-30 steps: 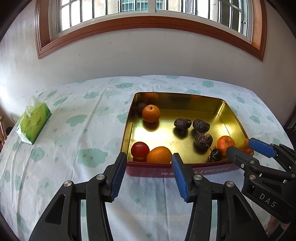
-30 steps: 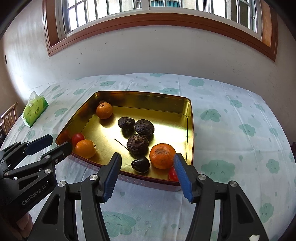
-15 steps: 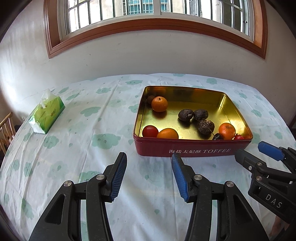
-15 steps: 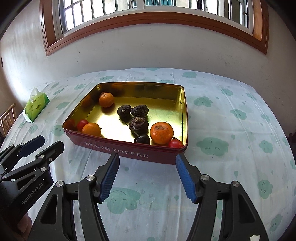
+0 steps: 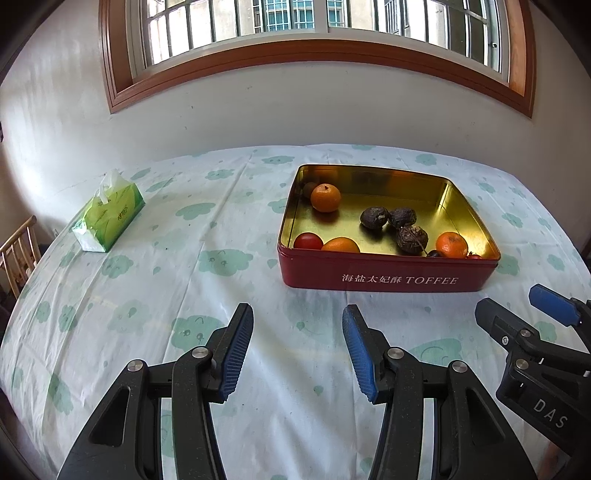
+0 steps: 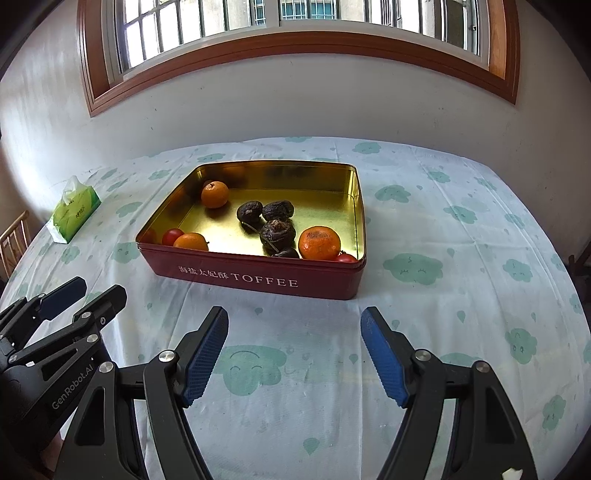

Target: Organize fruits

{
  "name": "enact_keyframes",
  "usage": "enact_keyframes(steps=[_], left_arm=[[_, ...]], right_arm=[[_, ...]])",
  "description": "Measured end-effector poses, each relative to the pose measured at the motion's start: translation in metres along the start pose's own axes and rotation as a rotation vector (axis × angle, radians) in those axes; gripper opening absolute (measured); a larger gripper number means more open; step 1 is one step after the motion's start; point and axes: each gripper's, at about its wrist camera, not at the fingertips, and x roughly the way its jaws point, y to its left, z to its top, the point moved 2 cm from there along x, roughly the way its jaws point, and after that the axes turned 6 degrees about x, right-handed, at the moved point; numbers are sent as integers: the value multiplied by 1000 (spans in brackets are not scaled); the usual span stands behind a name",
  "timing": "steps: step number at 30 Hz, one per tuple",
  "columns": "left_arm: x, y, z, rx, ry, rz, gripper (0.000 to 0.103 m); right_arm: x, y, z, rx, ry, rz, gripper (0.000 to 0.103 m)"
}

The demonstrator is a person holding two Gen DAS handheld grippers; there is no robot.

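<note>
Fruit sits loose in the red toffee tin (image 6: 258, 282), which stands near the middle of the counter (image 6: 443, 221), well ahead of both tools. On the gold floor of the tin: an orange (image 6: 214, 194) toward 11 o'clock, three dark wrinkled fruits (image 6: 277, 232) clustered at the centre, a larger orange (image 6: 319, 243) toward 4 o'clock with a small red fruit (image 6: 347, 257) tucked against the near wall, and a red tomato (image 6: 172, 236) beside another orange (image 6: 191, 242) at about 8 o'clock.

The oranges look firm and light, round enough to roll; I would take one across its widest part. The wrinkled ones seem dried and tough (probably the most forgiving to pinch). The tomato is smooth and likely soft, so a gentle squeeze would suit it. The tin's walls crowd the fruits lying against them.

The left tool (image 5: 295, 350) is released, jaws part-way apart with nothing between them. The right tool (image 6: 295, 350) is also released and empty; its jaws have just been opening.

A pale cloth printed with green clouds covers the counter and could bunch or slip. A green tissue pack (image 6: 75, 208) lies at 10 o'clock. Beyond is a white wall with a wood-framed window (image 6: 295, 22).
</note>
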Motion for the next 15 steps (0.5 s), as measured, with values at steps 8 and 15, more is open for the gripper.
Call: enact_keyframes(steps=[8, 15], left_arm=[[-4, -1, -2, -8, 1, 0, 52], [-4, -3, -3, -11, 0, -8, 52]], right_arm=[[-3, 0, -2, 5, 0, 5, 71], [-3, -3, -2, 9, 2, -1, 71]])
